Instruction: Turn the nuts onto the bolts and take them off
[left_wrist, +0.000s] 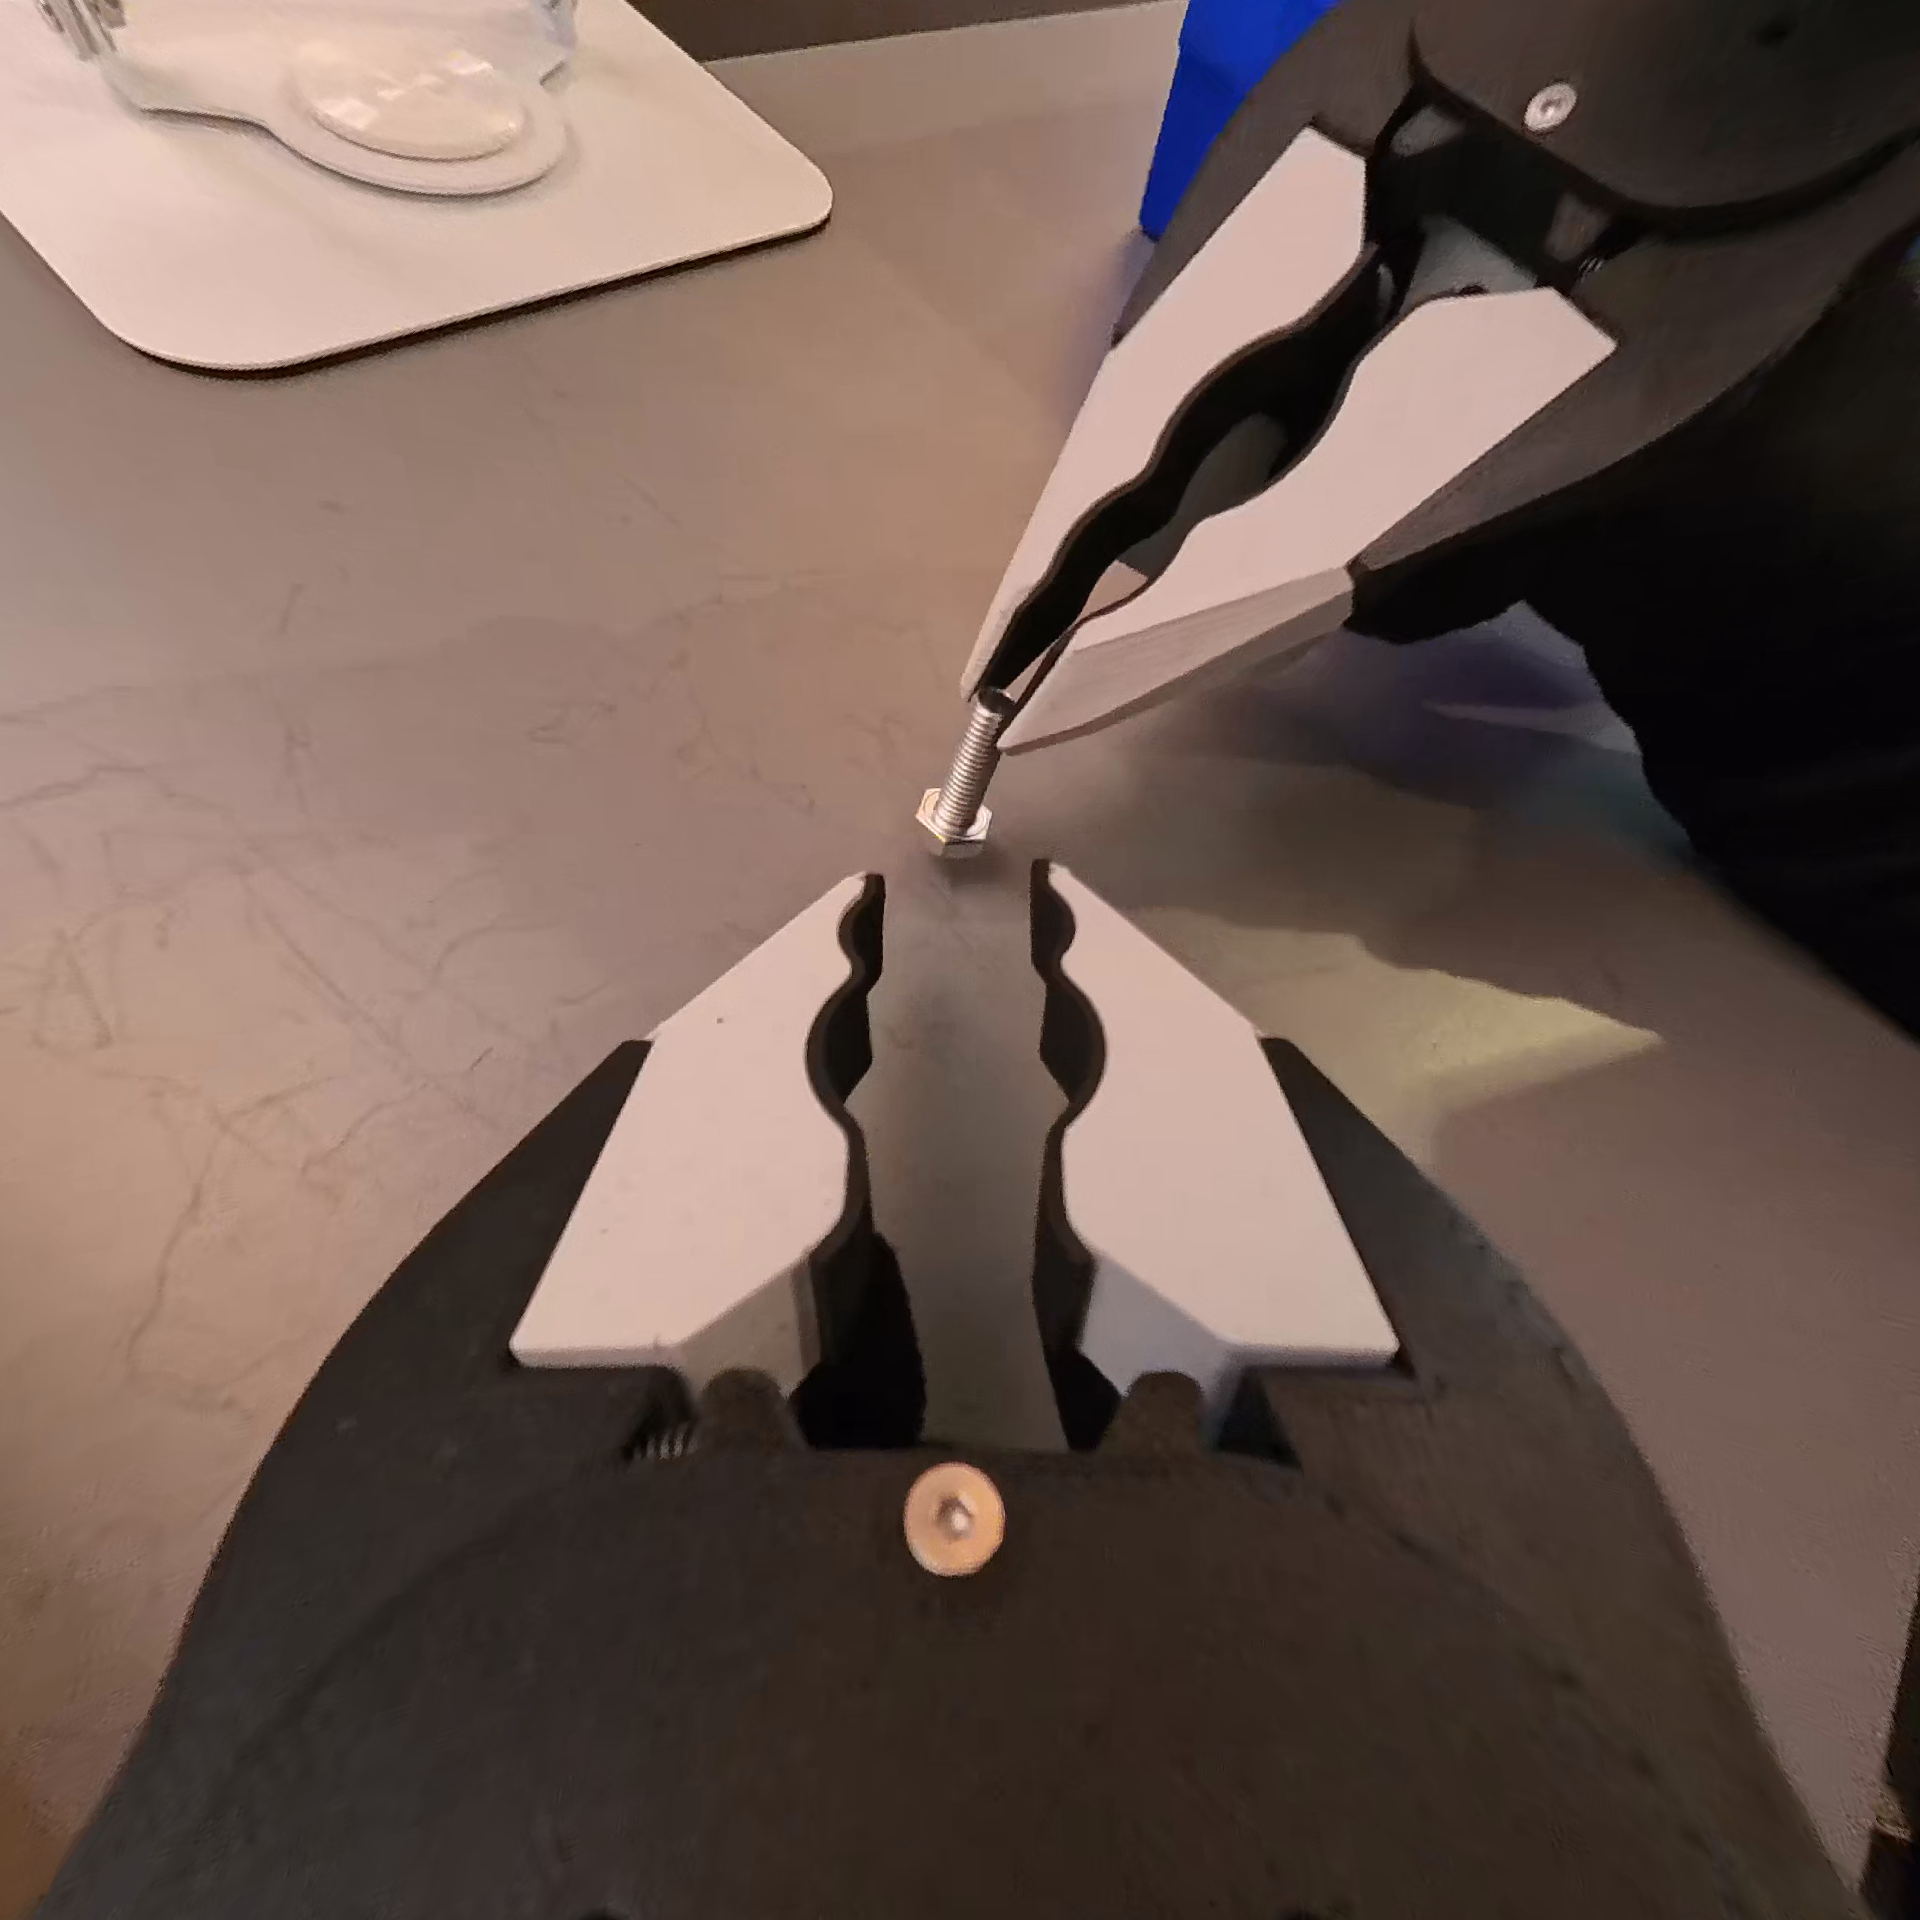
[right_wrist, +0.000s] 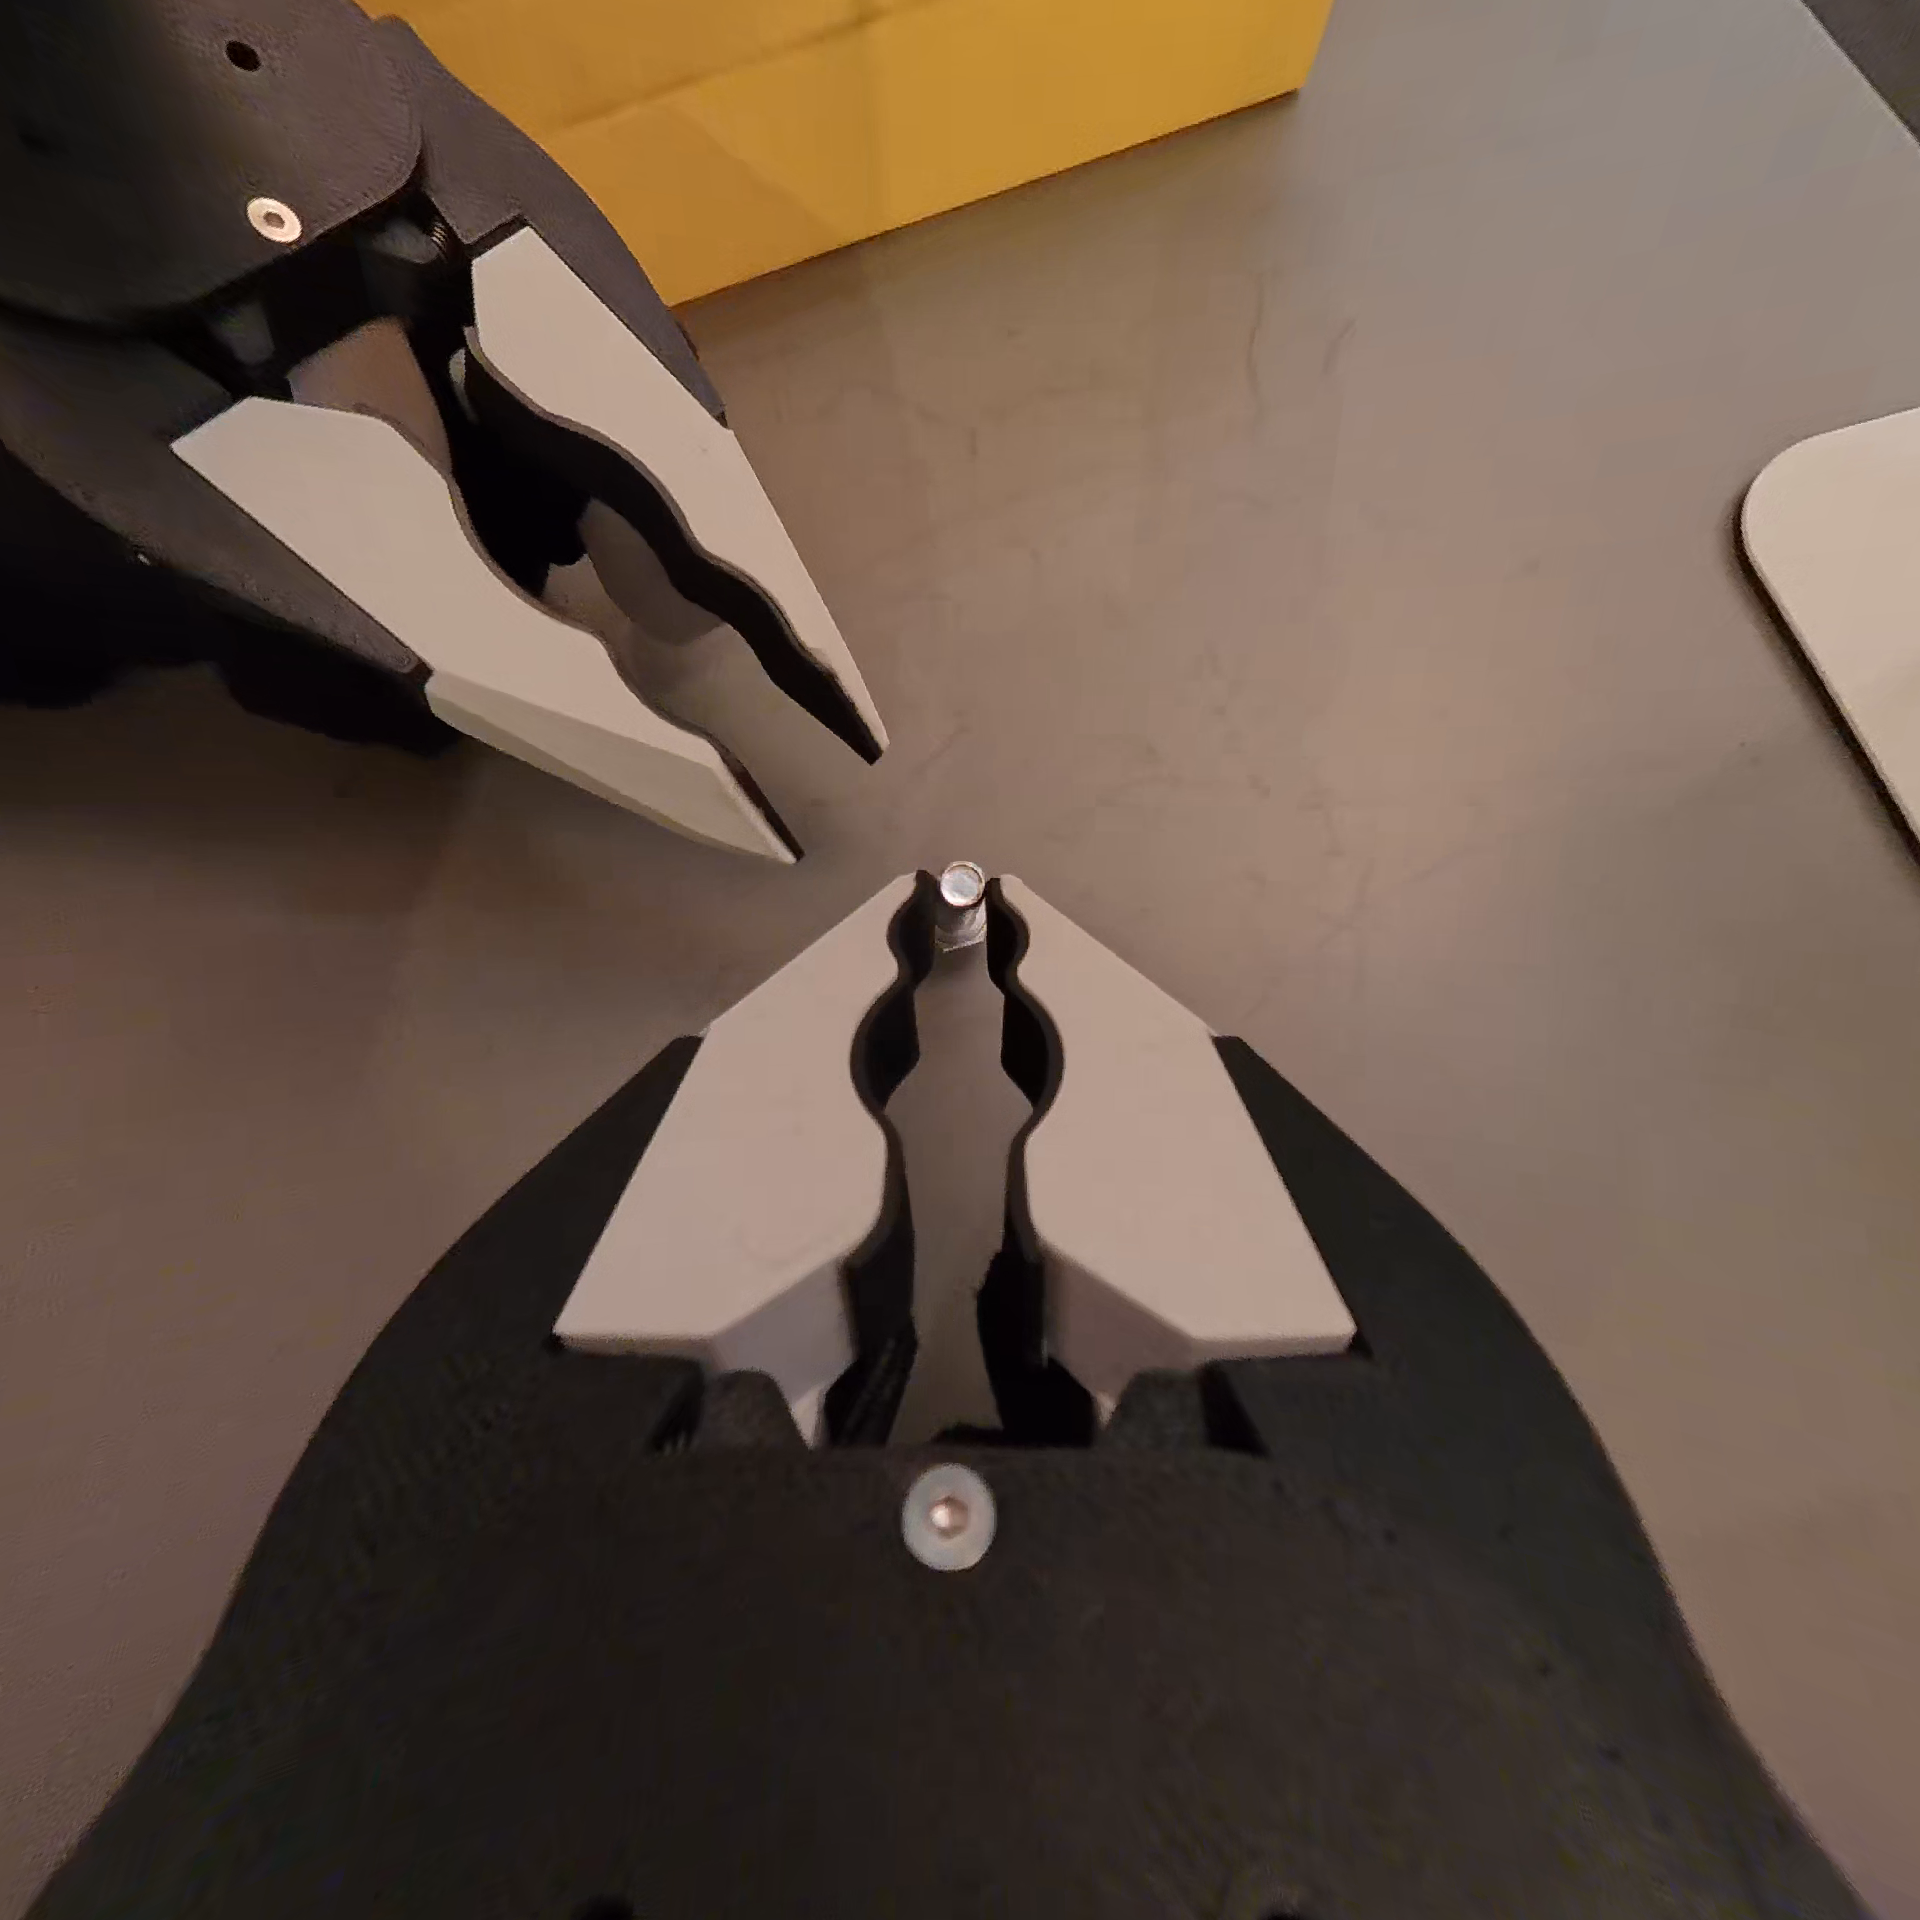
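A silver bolt (left_wrist: 971, 753) stands tilted on the dark table (left_wrist: 416, 727), with its hex end (left_wrist: 954, 826) down on the surface. I cannot tell whether a nut sits against the head. My right gripper (left_wrist: 994, 717) comes in from the upper right and is shut on the bolt's threaded top end. In the right wrist view the bolt's tip (right_wrist: 961, 885) shows pinched between that gripper's (right_wrist: 958, 883) tips. My left gripper (left_wrist: 958, 878) is open and empty, its tips just short of the hex end. It also shows in the right wrist view (right_wrist: 831, 800).
A white mat (left_wrist: 623, 239) with a clear plastic container (left_wrist: 312, 94) lies at the far left; its corner also shows in the right wrist view (right_wrist: 1849, 592). A blue object (left_wrist: 1184, 135) stands behind the right gripper. A yellow box (right_wrist: 883, 135) sits at the far edge.
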